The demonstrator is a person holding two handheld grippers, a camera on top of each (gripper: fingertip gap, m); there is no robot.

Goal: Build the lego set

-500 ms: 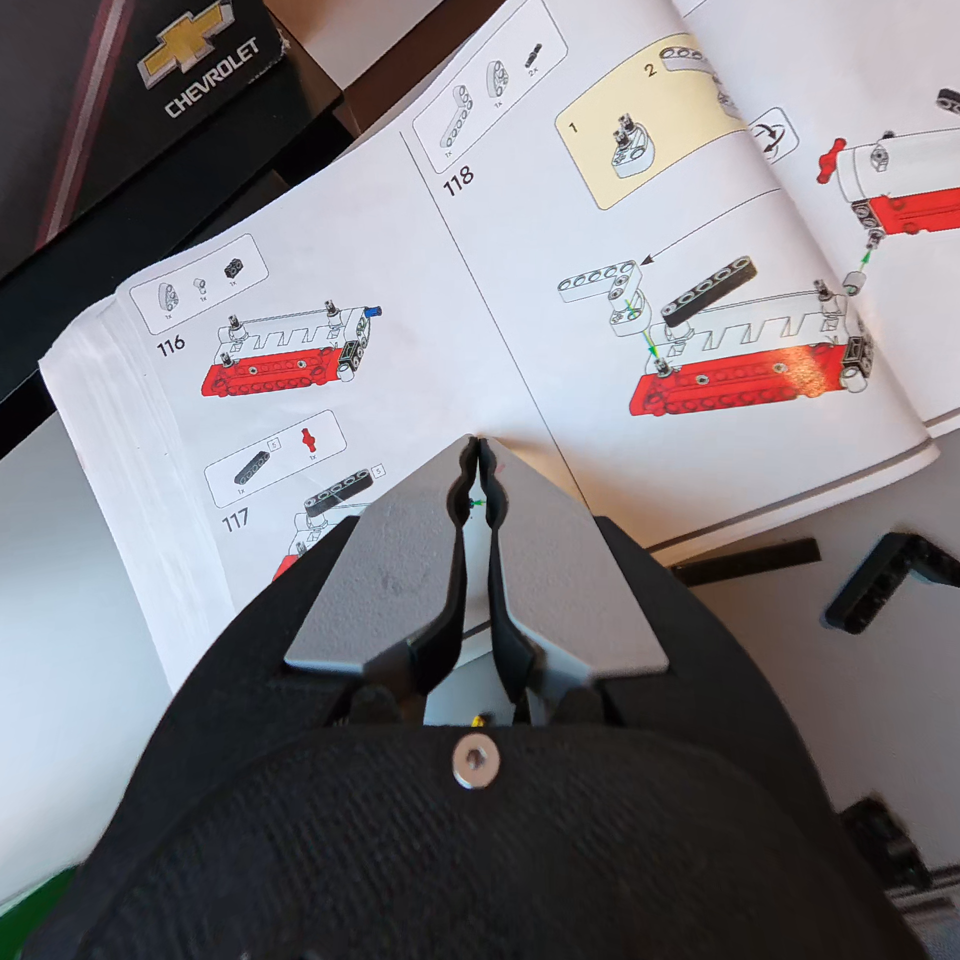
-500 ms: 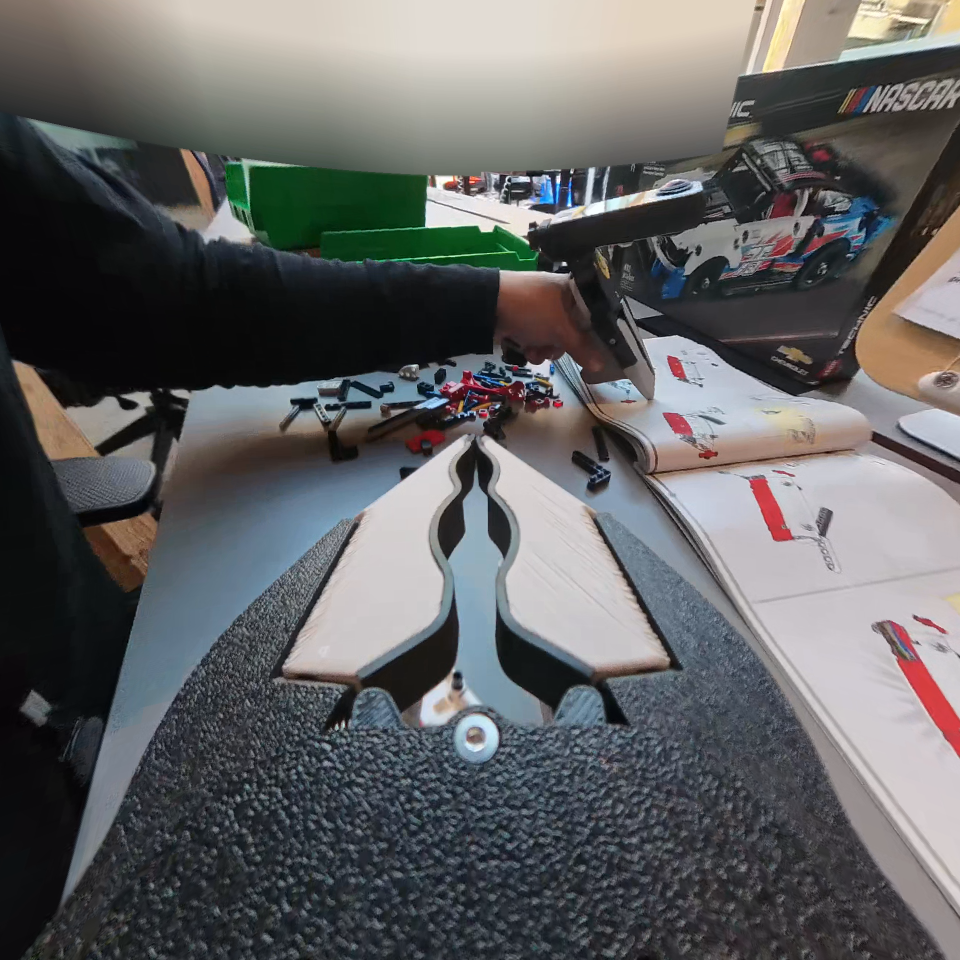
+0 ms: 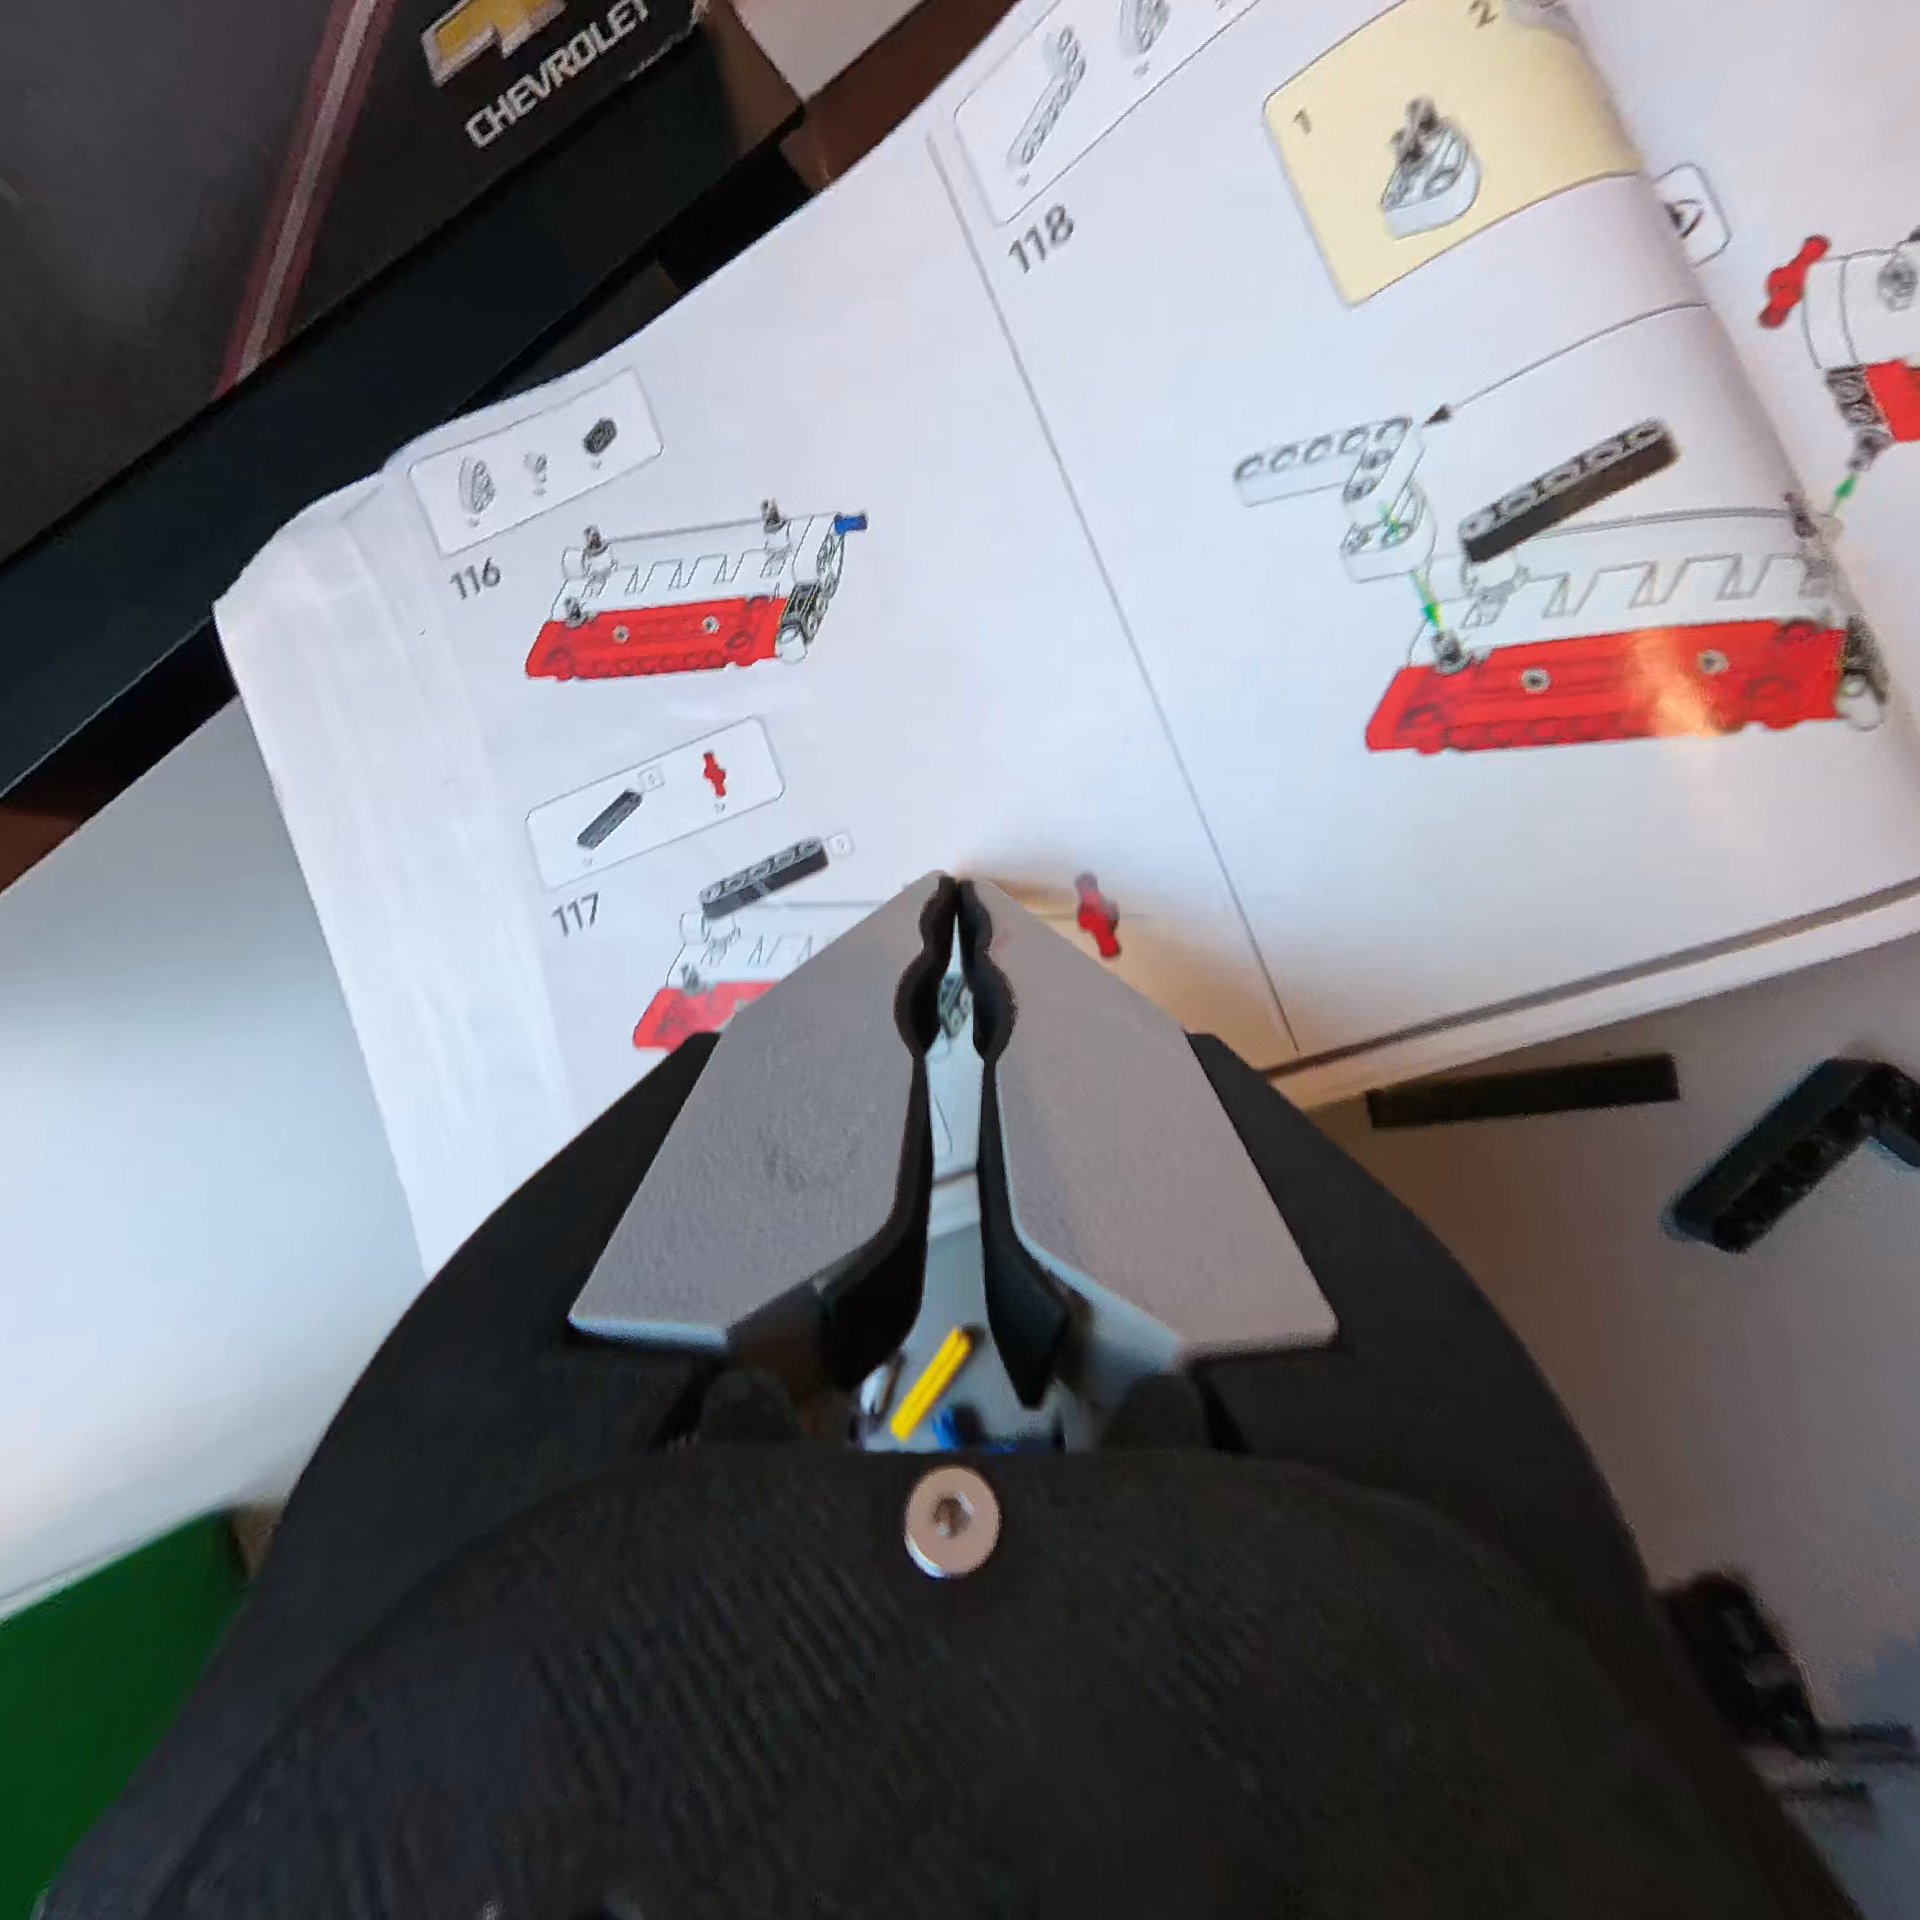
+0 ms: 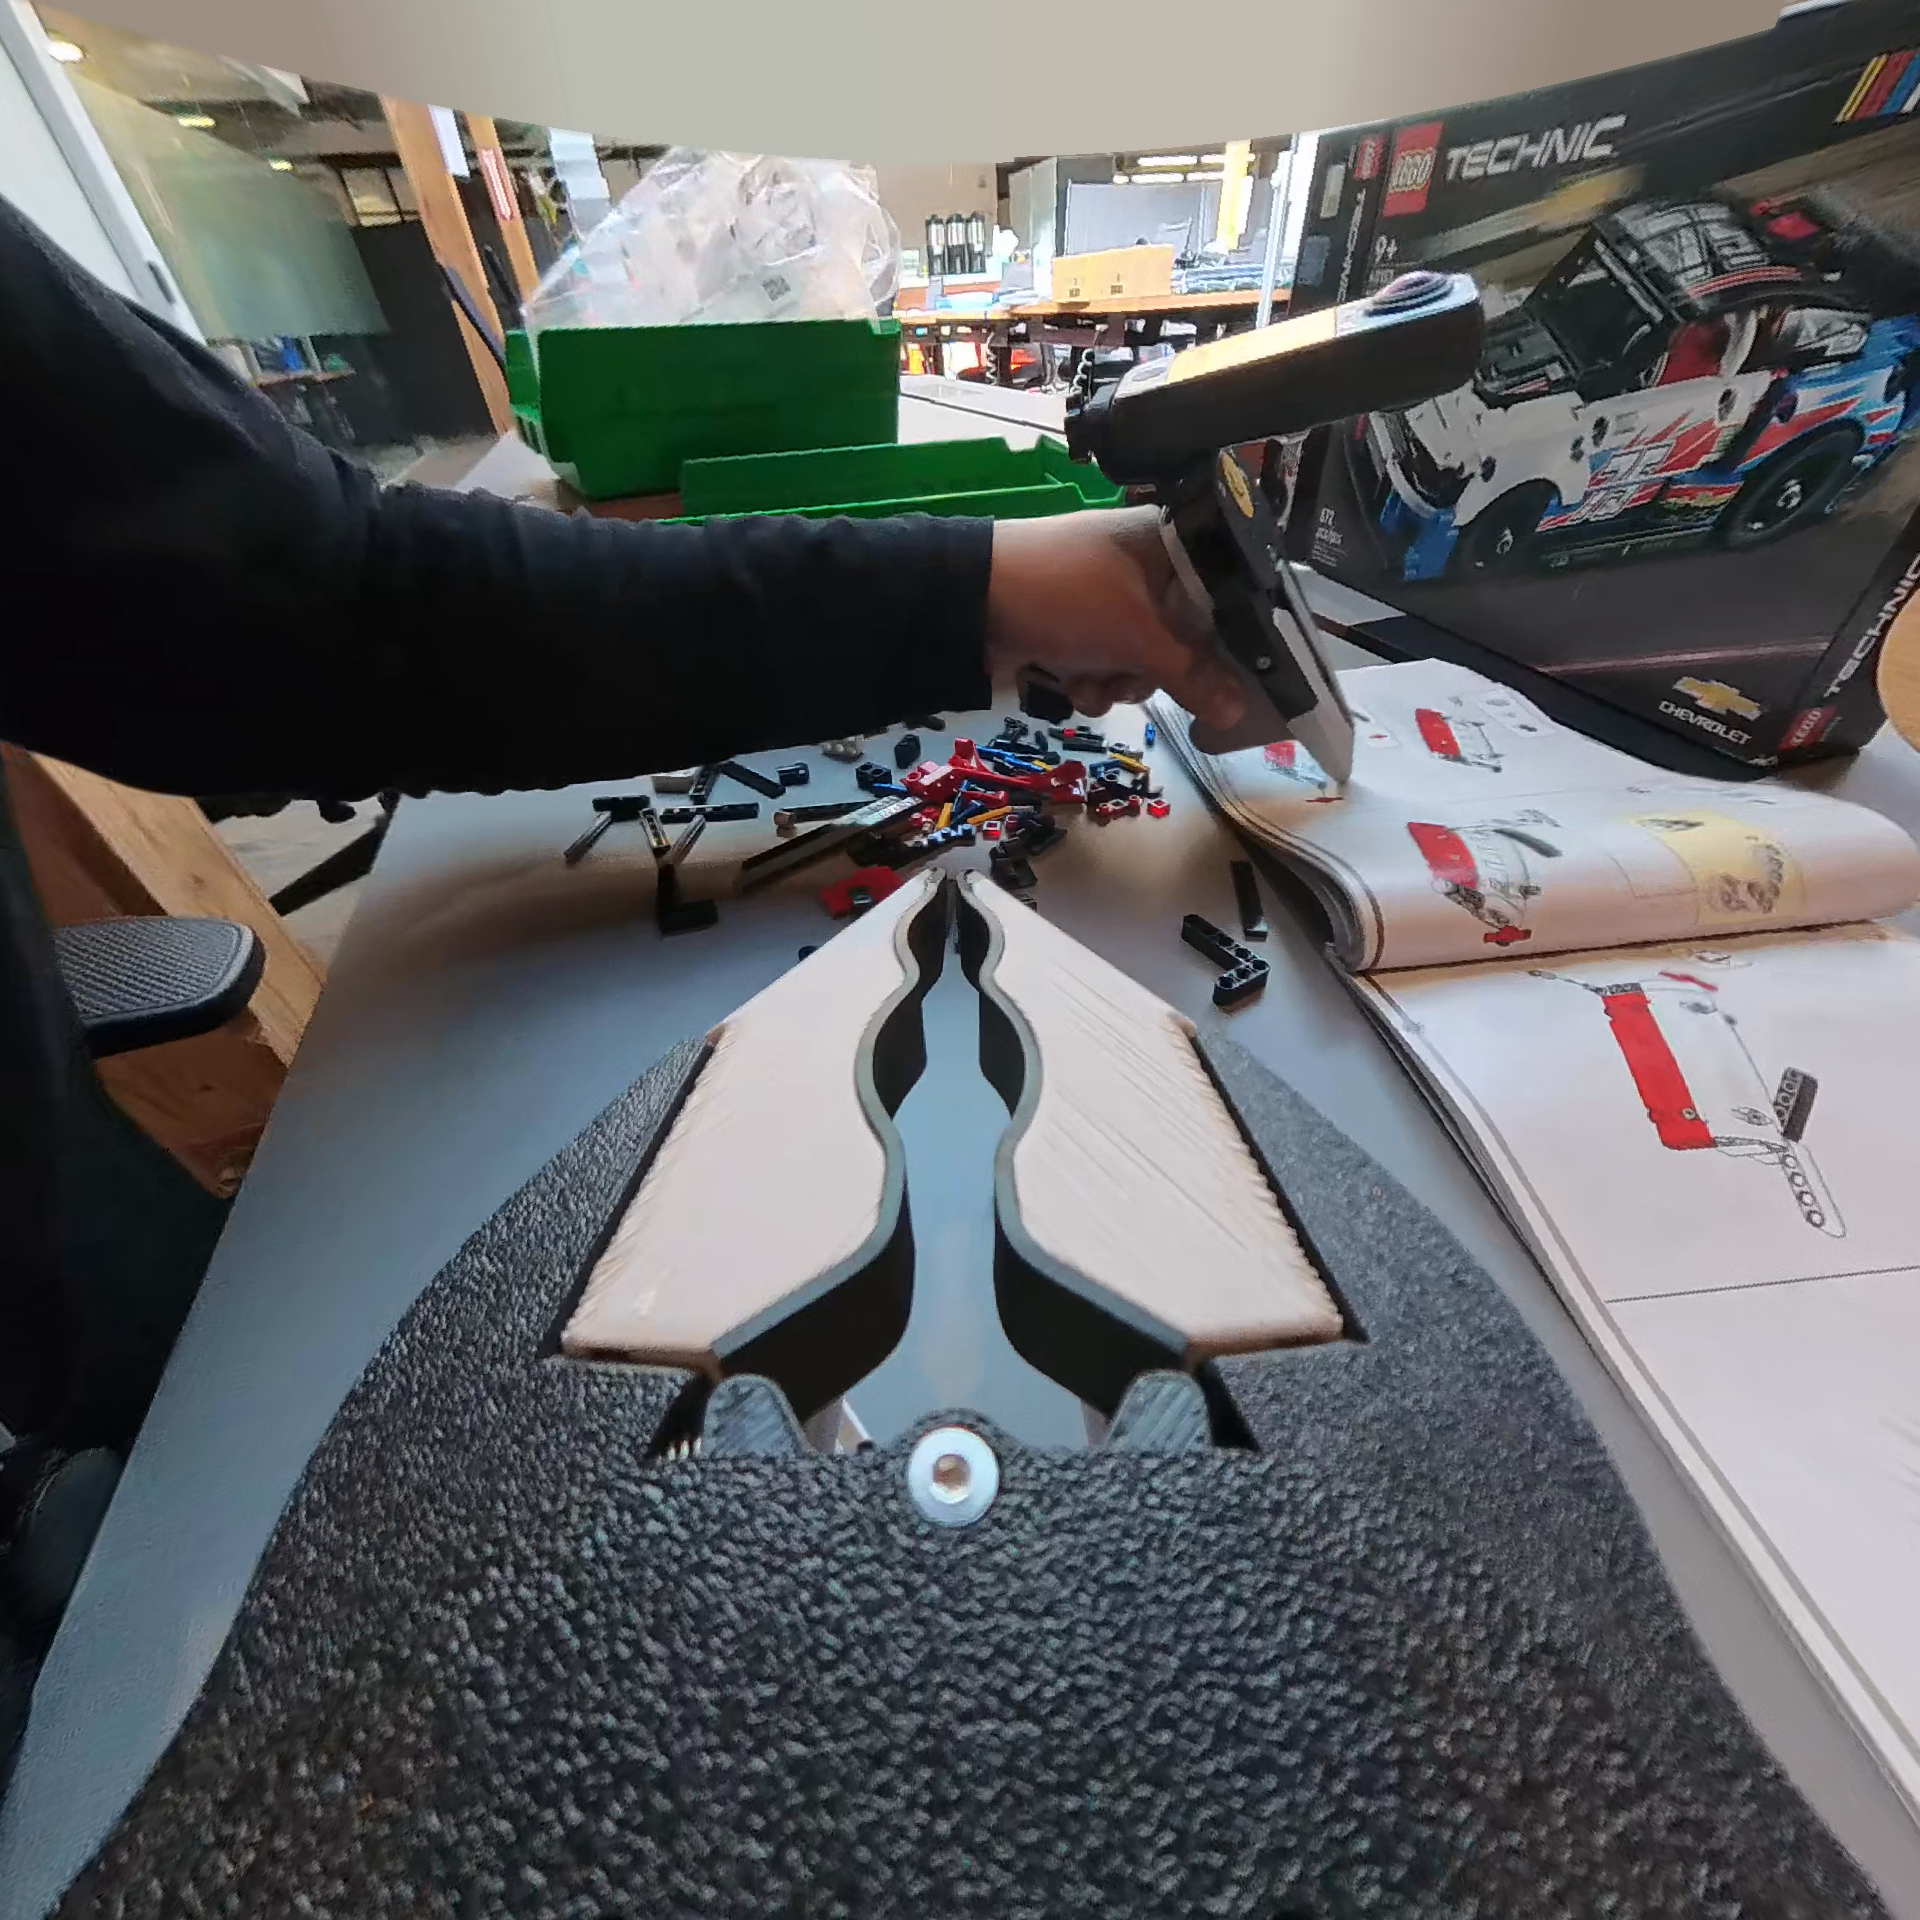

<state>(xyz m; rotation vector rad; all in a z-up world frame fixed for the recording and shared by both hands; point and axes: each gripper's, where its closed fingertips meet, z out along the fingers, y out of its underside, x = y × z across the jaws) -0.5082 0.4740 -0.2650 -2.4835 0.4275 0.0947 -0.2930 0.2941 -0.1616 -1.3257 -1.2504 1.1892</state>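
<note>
booklet (image 3: 1039, 582) open flat | left gripper (image 3: 948, 894) closed, tips on page

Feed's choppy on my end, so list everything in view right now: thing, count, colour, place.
Open instruction booklet: one, white pages, table's right side.
Loose lego pieces: many, black, red, blue, yellow, table centre.
Black L-shaped beam: one, beside booklet's near edge.
Straight black beam: one, by booklet's bottom edge.
Set box: one, black with car picture, behind booklet.
Green trays: stacked, far side.
Clear plastic bags: on trays.
Grey table: one.
Left gripper: shut, tip on booklet page.
Right gripper: shut, empty, above table.
</note>
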